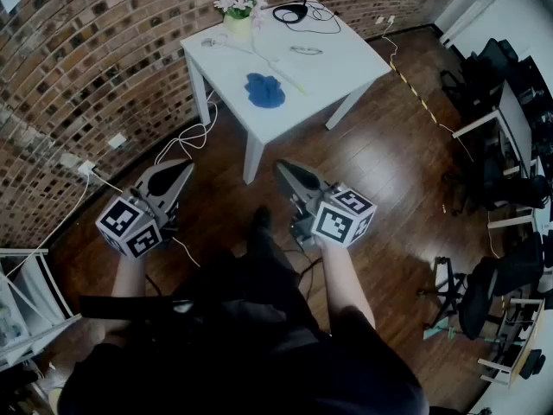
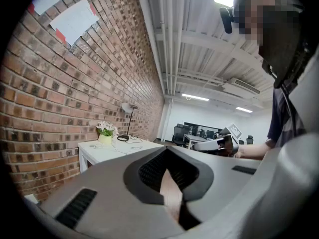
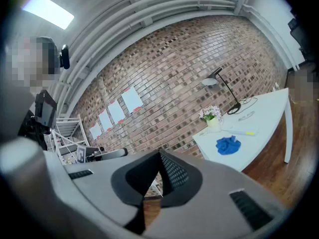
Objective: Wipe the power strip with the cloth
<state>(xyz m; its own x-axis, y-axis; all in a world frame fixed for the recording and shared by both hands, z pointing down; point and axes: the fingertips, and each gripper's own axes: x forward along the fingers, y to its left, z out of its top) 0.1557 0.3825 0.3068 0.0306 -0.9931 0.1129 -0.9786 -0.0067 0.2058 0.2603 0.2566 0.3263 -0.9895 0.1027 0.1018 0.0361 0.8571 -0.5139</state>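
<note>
A crumpled blue cloth lies on the white table ahead of me. Just beyond it lies a long white power strip with a yellow mark at one end. Both grippers hang level over the wooden floor, well short of the table. My left gripper is shut with nothing in it. My right gripper is shut and empty too. In the left gripper view the right gripper shows off to the side.
A flower pot, a black desk lamp base and a small metal item share the table. The brick wall with cables runs on the left. Office chairs and desks stand at the right, a white shelf at the lower left.
</note>
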